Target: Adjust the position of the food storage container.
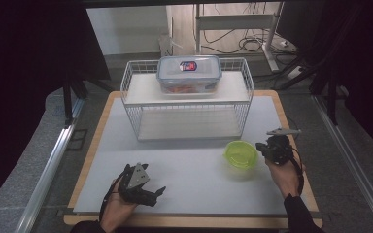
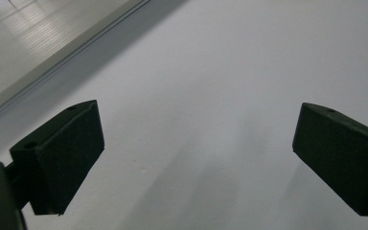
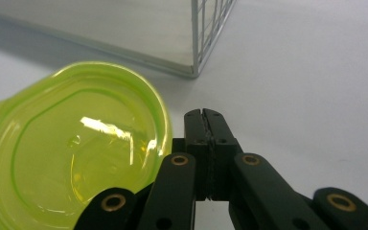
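The green lid (image 1: 240, 153) is found lying flat on the white surface (image 1: 189, 170), in front of the wire rack (image 1: 187, 97). The right gripper (image 3: 205, 117) is seen just beside its rim, jaws pressed together on nothing. The left gripper (image 2: 196, 153) is held wide and empty.
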